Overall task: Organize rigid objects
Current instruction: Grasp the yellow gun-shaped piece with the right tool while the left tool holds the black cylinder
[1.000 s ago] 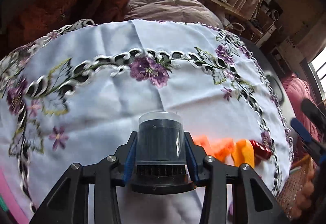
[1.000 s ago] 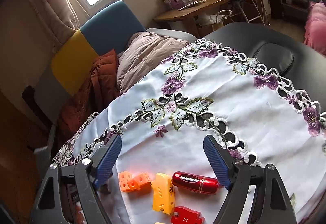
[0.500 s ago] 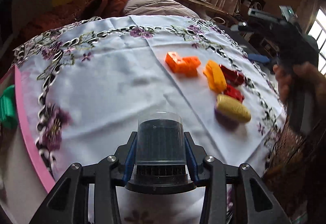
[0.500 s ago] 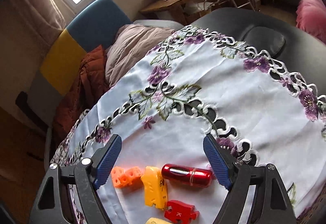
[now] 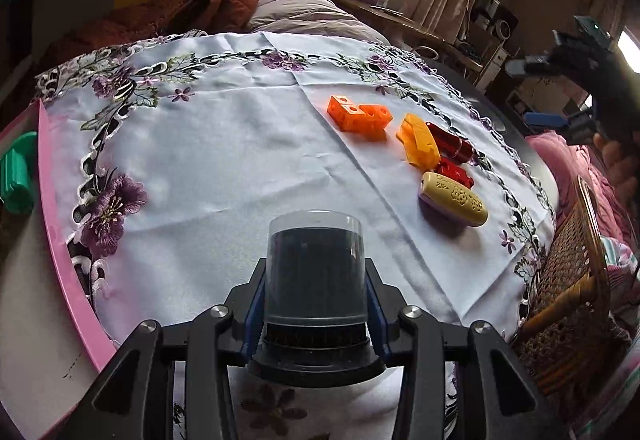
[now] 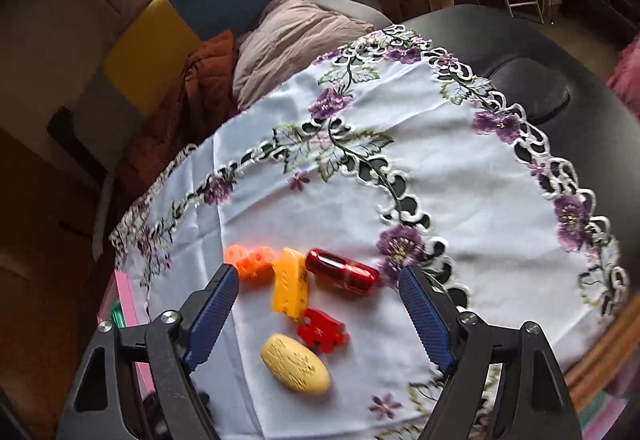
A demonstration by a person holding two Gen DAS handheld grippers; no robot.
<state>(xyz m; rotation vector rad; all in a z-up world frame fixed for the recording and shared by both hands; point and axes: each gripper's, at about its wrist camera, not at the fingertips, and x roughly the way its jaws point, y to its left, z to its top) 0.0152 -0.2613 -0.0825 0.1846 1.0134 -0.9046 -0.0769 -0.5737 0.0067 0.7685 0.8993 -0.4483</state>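
My left gripper (image 5: 315, 296) is shut on a dark cylinder with a clear cap (image 5: 315, 268), held above the near part of the embroidered tablecloth (image 5: 224, 168). To its right lie an orange block (image 5: 358, 116), a yellow piece (image 5: 418, 140), a red cylinder (image 5: 450, 142), a red puzzle piece (image 5: 456, 172) and a tan oval (image 5: 454, 198). My right gripper (image 6: 320, 314) is open above the same group: orange block (image 6: 250, 260), yellow piece (image 6: 290, 286), red cylinder (image 6: 342, 272), red puzzle piece (image 6: 322, 330), tan oval (image 6: 295, 363).
A pink tray (image 5: 60, 240) holding a green object (image 5: 16, 172) sits at the left table edge. A wicker basket (image 5: 572, 280) stands off the right edge. A sofa with cushions (image 6: 288, 40) lies beyond the table.
My left gripper has pulled back and swung, bringing the toy group and pink tray into view. My right gripper has moved in over the toys, and the tan oval now shows between its fingers.
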